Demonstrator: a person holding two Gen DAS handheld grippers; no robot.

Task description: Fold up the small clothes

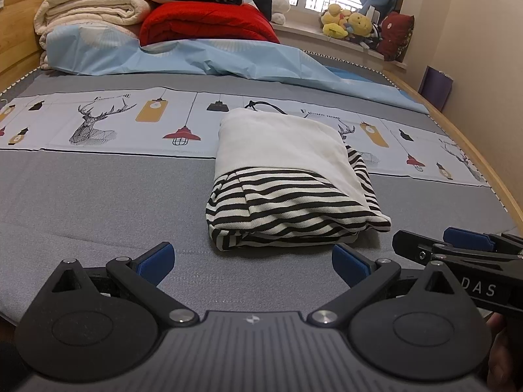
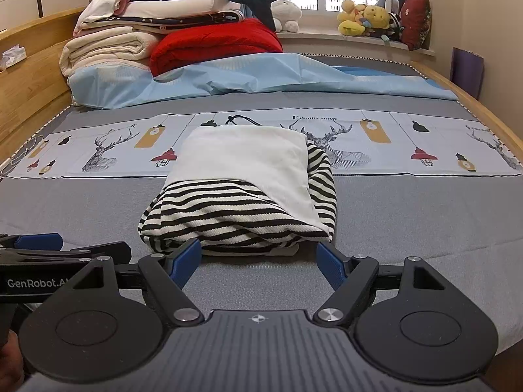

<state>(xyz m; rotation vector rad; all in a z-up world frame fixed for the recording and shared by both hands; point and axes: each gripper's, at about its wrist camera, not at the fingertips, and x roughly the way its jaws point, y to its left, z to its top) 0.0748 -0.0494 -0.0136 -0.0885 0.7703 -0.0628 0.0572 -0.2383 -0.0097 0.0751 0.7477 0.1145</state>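
A red blanket (image 2: 215, 44) lies at the bed's far end beside folded cream blankets (image 2: 104, 49) — yellow plush toys (image 2: 362, 18) sit on the windowsill (image 2: 313, 37).

Left wrist view: low over the grey bed (image 1: 98, 196), facing the window, left of the folded striped black-and-white garment (image 1: 287, 196).
Right wrist view: low, nearer, directly before it.
Shared: garment, bedding, windowsill.
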